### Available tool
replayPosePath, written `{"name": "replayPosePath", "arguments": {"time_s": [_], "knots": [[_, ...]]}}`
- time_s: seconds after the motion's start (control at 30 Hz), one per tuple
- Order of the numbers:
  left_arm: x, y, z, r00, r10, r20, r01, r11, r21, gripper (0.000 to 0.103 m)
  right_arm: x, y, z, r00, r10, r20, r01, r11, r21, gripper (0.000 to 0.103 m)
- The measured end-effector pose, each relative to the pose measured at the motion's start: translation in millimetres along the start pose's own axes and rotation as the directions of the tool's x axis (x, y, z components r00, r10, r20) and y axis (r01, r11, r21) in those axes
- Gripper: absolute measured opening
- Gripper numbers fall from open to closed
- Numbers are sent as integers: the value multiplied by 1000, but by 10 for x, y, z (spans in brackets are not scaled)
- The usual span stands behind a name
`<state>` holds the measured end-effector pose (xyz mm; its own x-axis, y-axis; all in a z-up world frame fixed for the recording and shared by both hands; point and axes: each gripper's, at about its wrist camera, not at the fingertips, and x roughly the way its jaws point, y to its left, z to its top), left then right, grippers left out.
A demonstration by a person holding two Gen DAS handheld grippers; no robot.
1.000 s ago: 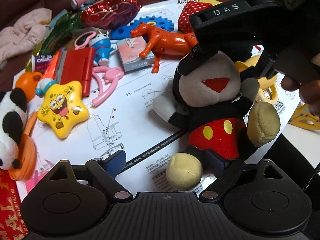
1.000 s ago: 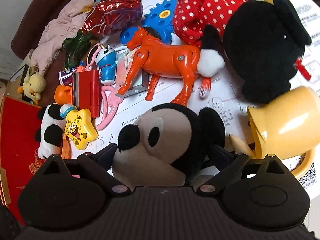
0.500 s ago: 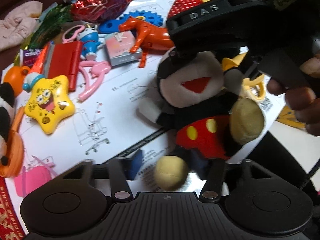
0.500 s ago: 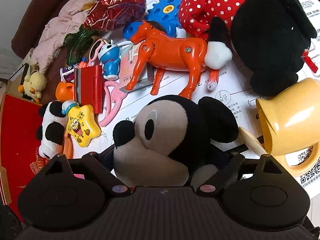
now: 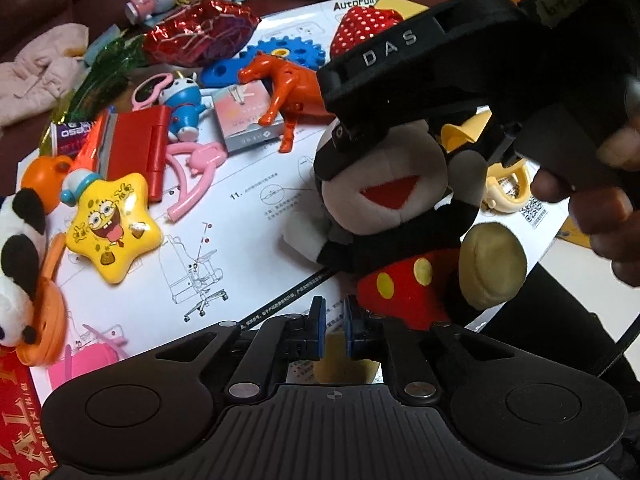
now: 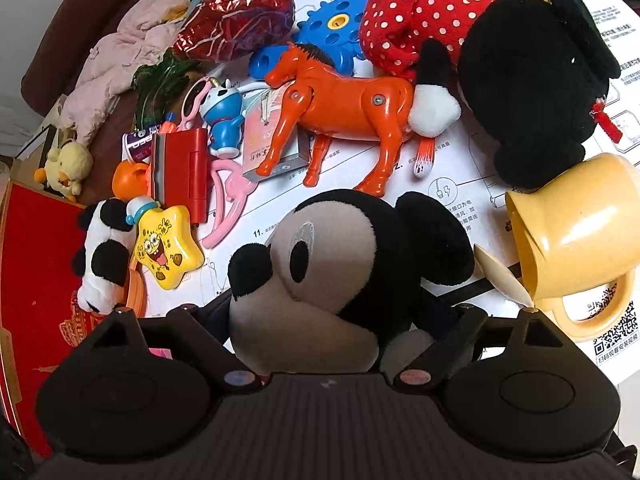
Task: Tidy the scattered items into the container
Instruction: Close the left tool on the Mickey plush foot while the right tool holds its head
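A Mickey Mouse plush point(image 5: 404, 224) hangs just above the white instruction sheet point(image 5: 224, 248). My right gripper point(image 6: 340, 320) is shut on its head point(image 6: 340, 256); its body shows from outside in the left wrist view point(image 5: 420, 60). My left gripper point(image 5: 334, 332) has its blue pads nearly together around the plush's yellow foot point(image 5: 344, 368), which shows below the pads. Scattered toys lie around: an orange horse point(image 6: 344, 108), a SpongeBob star point(image 5: 114, 228), a red case point(image 5: 136, 148).
A Minnie plush point(image 6: 500, 60), a yellow mug point(image 6: 580, 236) with a spoon, a blue gear point(image 6: 332, 28), a foil balloon point(image 6: 240, 20), a Doraemon figure point(image 6: 224, 120) and a panda plush point(image 6: 100, 256) crowd the sheet. A red box point(image 6: 36, 280) lies at the left edge.
My left gripper's fingers have closed from wide open to nearly together around the plush's foot. The right gripper has raised the plush a little.
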<state>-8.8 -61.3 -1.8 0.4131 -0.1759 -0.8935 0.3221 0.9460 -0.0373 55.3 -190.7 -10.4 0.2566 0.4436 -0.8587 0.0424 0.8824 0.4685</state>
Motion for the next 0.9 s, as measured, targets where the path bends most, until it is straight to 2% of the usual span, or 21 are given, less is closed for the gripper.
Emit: {"name": "replayPosePath", "arguments": {"time_s": [0.03,0.07,0.1,0.17,0.3,0.37,0.4,0.47,0.63,0.7,0.77,0.9], "knots": [[1,-1,0,1000,6,0,-6,1000,4,8,0,0,-5,1000,-1,0,1,1000,0,90],[2,-1,-4,1000,6,-2,-6,1000,8,30,2,-7,-8,1000,-2,1,2,1000,3,90],[-5,1,-11,1000,5,-2,-5,1000,9,33,3,-14,-8,1000,-4,2,4,1000,9,90],[-39,10,-46,1000,19,15,-19,1000,5,53,9,-28,-5,1000,-4,4,4,1000,15,90],[-158,89,-133,999,-30,29,30,1000,-8,67,18,-39,4,1000,-6,5,6,1000,19,90],[-209,89,-175,998,-39,39,39,999,13,76,24,-39,4,1000,-5,6,5,1000,20,90],[-221,74,-190,998,-35,43,33,999,29,77,24,-39,5,1000,-5,6,5,1000,19,90],[-212,50,-207,999,-39,36,37,998,46,78,28,-36,6,1000,-5,9,5,1000,16,90],[-89,49,-257,997,-80,-1,80,997,7,75,28,-76,8,1000,7,12,-8,1000,23,90],[-44,30,-272,997,-71,-2,71,997,14,65,28,-97,8,1000,13,12,-14,999,32,90],[9,29,-270,996,-86,-17,86,996,10,34,27,-112,12,1000,16,11,-16,999,37,90],[31,-7,-262,996,-84,-5,84,996,32,33,22,-113,11,1000,13,17,-14,999,35,90]]}}
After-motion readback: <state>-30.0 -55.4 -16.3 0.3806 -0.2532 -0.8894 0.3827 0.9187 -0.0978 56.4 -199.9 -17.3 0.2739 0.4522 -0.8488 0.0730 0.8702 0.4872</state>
